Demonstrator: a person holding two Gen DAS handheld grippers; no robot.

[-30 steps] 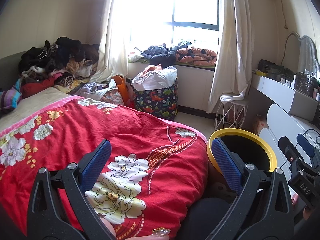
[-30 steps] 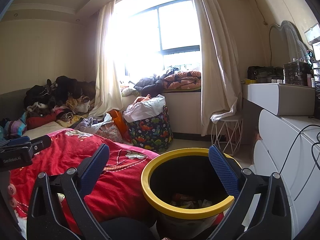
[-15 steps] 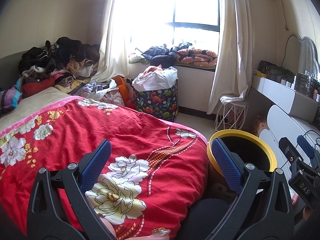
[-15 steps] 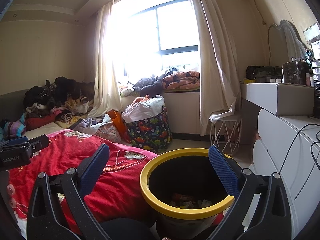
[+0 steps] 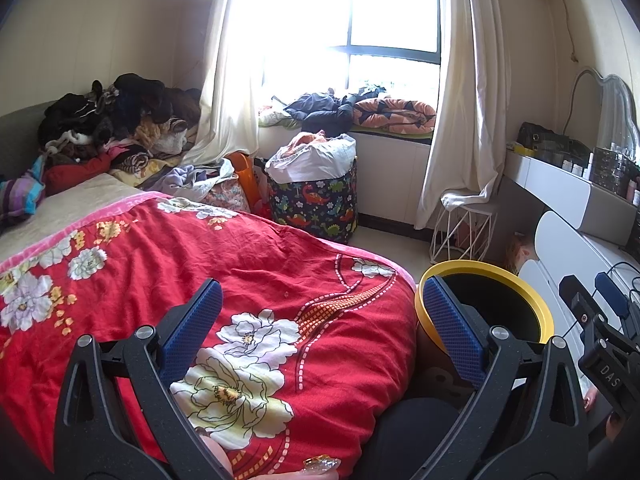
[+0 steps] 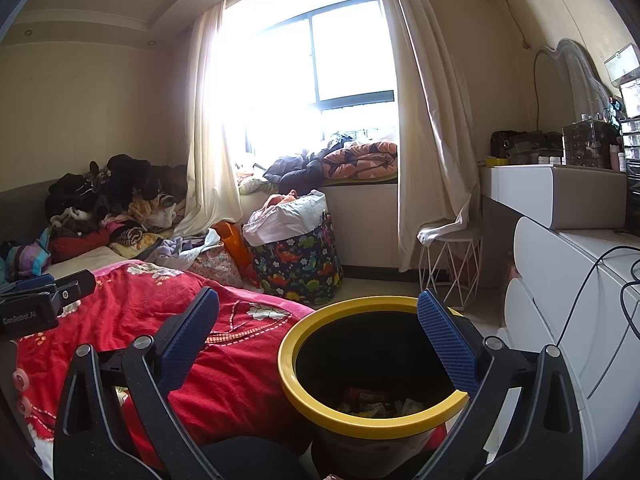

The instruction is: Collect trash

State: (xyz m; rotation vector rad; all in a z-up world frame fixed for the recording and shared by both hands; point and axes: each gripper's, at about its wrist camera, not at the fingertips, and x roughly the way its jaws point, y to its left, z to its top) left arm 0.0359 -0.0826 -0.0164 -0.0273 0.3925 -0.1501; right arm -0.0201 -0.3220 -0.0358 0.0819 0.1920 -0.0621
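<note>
A black trash bin with a yellow rim stands between the bed and the white dresser; crumpled wrappers lie at its bottom. It also shows in the left wrist view. My right gripper is open and empty, held over the bin's mouth. My left gripper is open and empty above the red floral bedspread, left of the bin. A small clear wrapper lies at the bedspread's near edge.
A dinosaur-print laundry basket stuffed with cloth stands by the window. Piled clothes cover the bed's far end. A white wire stool and a white dresser with cables line the right side.
Both views have shifted very slightly; the grippers stay open and nothing was taken or dropped.
</note>
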